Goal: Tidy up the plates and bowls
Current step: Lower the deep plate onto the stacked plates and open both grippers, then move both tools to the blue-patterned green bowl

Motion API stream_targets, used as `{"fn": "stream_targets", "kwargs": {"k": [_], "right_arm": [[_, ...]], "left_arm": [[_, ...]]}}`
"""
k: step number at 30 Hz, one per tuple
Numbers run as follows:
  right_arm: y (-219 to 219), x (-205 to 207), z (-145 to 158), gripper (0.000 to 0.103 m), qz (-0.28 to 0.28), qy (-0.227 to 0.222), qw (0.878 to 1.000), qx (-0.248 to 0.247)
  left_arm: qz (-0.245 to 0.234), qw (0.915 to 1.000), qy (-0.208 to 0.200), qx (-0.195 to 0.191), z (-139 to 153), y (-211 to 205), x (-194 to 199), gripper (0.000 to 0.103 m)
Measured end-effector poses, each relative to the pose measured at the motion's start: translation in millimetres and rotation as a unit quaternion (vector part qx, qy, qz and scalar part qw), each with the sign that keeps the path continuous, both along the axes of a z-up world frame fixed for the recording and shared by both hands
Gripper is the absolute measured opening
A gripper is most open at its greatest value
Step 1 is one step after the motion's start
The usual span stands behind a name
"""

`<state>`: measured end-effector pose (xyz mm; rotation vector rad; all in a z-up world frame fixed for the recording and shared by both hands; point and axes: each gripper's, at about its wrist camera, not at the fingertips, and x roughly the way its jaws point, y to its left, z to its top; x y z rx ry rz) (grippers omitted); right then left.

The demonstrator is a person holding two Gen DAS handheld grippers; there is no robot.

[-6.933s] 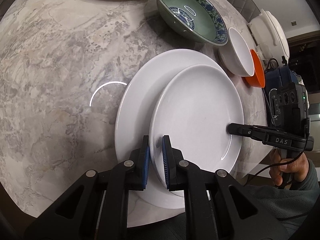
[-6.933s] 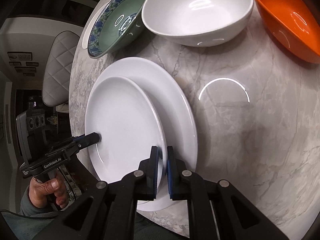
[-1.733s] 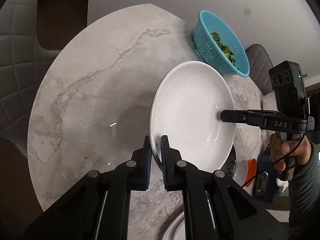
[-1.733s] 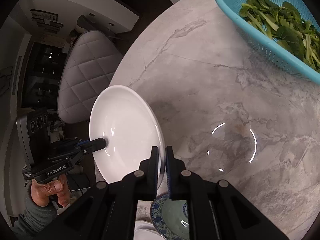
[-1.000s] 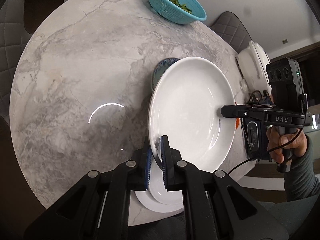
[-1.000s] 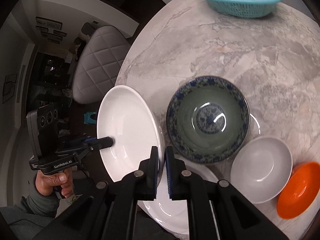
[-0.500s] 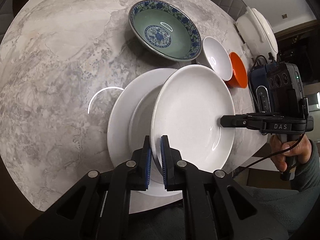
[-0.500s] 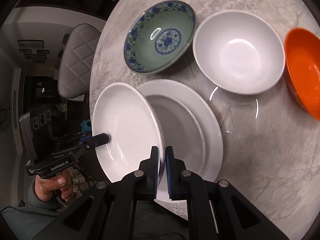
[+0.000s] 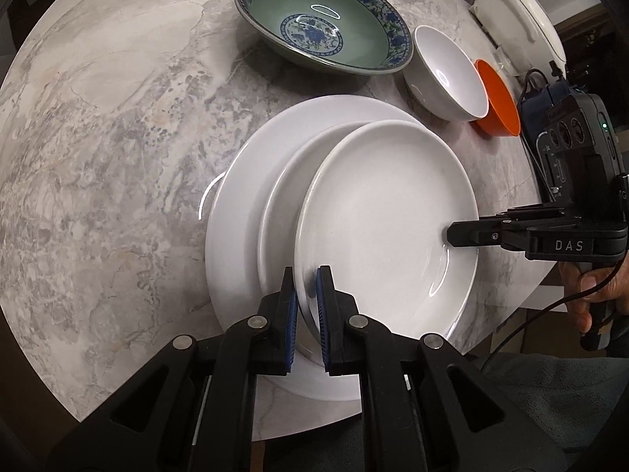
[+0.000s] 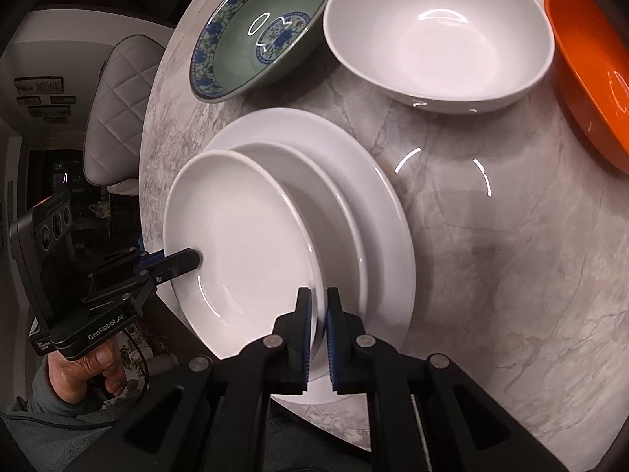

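Between both tongs: deep white plate point(image 9: 387, 212), glazed, stiff, slippery, breakable.
Grip: left tongs point(image 9: 306, 299) and right tongs point(image 10: 318, 314) clamp opposite rims.
Below: stacked plates point(image 9: 251, 181), worktop point(image 9: 110, 126).

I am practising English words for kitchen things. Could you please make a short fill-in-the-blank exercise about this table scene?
1. Both grippers are shut on the rim of the top white ____.
2. The bowl beside the small white bowl is ____ in colour.
3. The green bowl has a ____ floral rim.
4. Under the held one lie ____ more white plates.

Missing words: plate; orange; blue; two
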<state>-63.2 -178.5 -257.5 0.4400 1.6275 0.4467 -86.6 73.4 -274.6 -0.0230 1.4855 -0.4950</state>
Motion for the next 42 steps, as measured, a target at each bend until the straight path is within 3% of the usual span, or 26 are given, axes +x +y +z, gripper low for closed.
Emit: {"fn": "stream_targets", "kwargs": {"k": [8, 18, 29, 31, 32, 35, 37, 39, 42], "right_arm": [[8, 0, -5, 0.009, 0.008, -0.004, 1.0, -0.01], [21, 2, 0, 0.011, 0.032, -0.027, 0.997, -0.057], [27, -3, 1, 0.009, 0.041, -0.047, 0.995, -0.075], [29, -4, 2, 0.011, 0.043, -0.049, 0.995, -0.078], [29, -4, 2, 0.013, 0.042, -0.05, 0.995, -0.077], [29, -5, 4, 0.024, 0.04, -0.053, 0.996, -0.067], [31, -5, 5, 0.032, 0.038, -0.056, 0.996, -0.06], [34, -6, 7, 0.039, 0.04, -0.06, 0.996, -0.058], [36, -6, 12, 0.049, 0.04, -0.07, 0.995, -0.053]], "left_arm": [[0.003, 0.9999, 0.003, 0.011, -15, -14, 2, 0.009], [0.002, 0.9998, 0.002, 0.017, -18, -24, 2, 0.011], [0.005, 0.9996, -0.008, 0.026, -14, -21, 0, 0.015], [0.004, 0.9996, -0.011, 0.024, -12, -22, -1, 0.02], [0.002, 0.9997, -0.013, 0.019, -10, -23, -2, 0.027], [-0.007, 0.9998, -0.018, 0.0, -4, -29, -4, 0.054], [-0.018, 0.9993, -0.031, 0.004, 3, -37, -7, 0.068], [-0.024, 0.9986, -0.045, 0.011, 10, -41, -7, 0.09], [-0.014, 0.9984, -0.054, 0.007, 18, -37, -3, 0.092]]}}
